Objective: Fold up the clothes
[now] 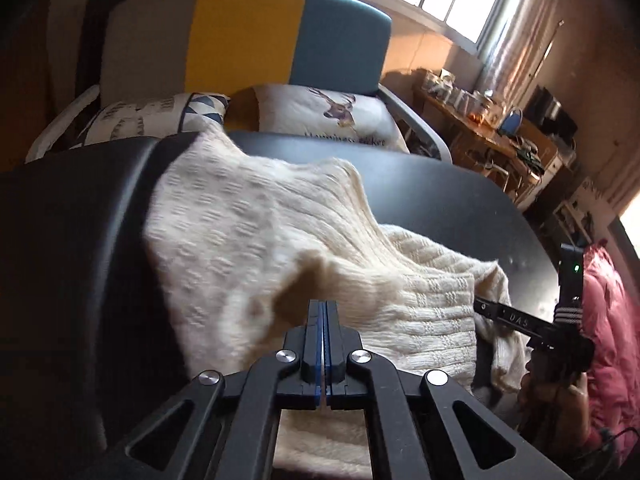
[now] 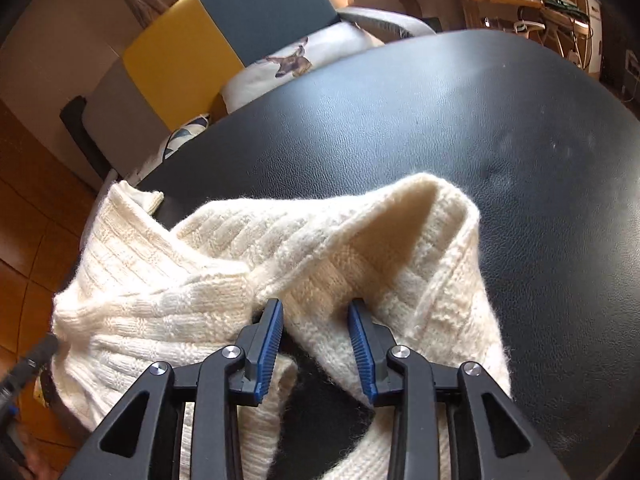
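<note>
My left gripper has its blue-padded fingers pressed together, and cream knit bunches right at their tips; I take it as pinching the sweater, though the fabric itself hides the exact contact. The sweater is a cream cable-knit garment, lifted and draped in front of this camera, blurred on its left side. It trails down onto the black tabletop toward the near right edge.

My right gripper has its fingers spread wide, a fold of sweater lying between them, with neither pad clearly touching it. From this view the sweater sits at the near edge of the tabletop, part of it hanging past the left edge over the wooden floor. The garment's lower part is cut off by the gripper frames.

Beyond the far edge stands a sofa in grey, yellow and blue, with a deer cushion. A pink sleeve shows at far right, partly cut off.
</note>
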Action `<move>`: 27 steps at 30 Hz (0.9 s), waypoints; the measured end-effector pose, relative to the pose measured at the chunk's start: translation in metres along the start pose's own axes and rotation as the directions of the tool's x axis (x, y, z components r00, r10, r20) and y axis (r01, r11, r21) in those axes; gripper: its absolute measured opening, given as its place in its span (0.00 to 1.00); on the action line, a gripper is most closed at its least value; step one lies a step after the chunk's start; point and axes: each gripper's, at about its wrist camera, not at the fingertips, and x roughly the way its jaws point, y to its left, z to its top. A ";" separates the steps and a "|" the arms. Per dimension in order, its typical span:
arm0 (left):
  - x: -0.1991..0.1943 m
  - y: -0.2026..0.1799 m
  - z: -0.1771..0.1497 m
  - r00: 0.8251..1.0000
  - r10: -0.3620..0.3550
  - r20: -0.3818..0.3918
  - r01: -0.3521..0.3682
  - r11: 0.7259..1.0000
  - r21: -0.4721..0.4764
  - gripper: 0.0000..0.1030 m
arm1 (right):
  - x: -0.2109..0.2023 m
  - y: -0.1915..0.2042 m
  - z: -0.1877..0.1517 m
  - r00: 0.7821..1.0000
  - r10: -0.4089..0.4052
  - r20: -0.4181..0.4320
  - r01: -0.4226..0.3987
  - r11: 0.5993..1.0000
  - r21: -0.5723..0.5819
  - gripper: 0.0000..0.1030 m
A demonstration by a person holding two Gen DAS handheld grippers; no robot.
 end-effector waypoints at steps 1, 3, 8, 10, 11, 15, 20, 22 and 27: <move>-0.007 0.009 0.002 1.000 -0.017 0.003 0.017 1.000 -0.015 0.01 | 0.000 -0.001 0.000 1.000 0.004 -0.001 -0.004 1.000 0.004 0.33; -0.018 0.026 0.006 0.999 -0.053 0.004 0.054 0.998 -0.046 0.15 | 0.000 -0.004 0.000 1.000 0.017 0.003 -0.017 1.000 0.018 0.33; 0.015 0.011 0.005 0.996 -0.052 -0.077 0.052 0.999 0.001 0.61 | 0.001 -0.003 -0.001 1.000 0.010 0.009 -0.010 1.000 -0.009 0.35; 0.026 0.001 0.002 0.994 -0.051 -0.097 0.054 0.998 0.025 0.61 | 0.000 -0.004 -0.002 1.000 0.011 0.012 -0.010 1.000 -0.028 0.35; 0.031 -0.004 0.001 0.994 -0.045 -0.101 0.049 0.998 0.040 0.61 | 0.000 -0.004 -0.002 1.000 0.015 0.014 -0.015 0.999 -0.030 0.35; 0.038 -0.020 -0.007 0.997 -0.007 -0.078 0.015 0.994 0.105 0.53 | 0.001 -0.008 -0.002 0.999 0.032 0.024 -0.031 0.999 -0.035 0.35; 0.045 -0.015 -0.010 0.995 -0.045 -0.093 0.055 0.993 0.102 0.07 | 0.001 -0.005 -0.007 0.998 0.019 0.055 -0.015 0.996 -0.083 0.36; 0.043 -0.015 -0.012 0.996 -0.050 -0.080 0.059 0.993 0.105 0.07 | 0.001 -0.003 -0.008 0.998 0.013 0.065 -0.006 0.995 -0.103 0.36; 0.013 0.001 -0.009 0.991 -0.136 -0.017 0.136 0.991 0.015 0.06 | 0.002 -0.004 -0.004 0.999 0.021 0.043 -0.016 0.994 -0.107 0.36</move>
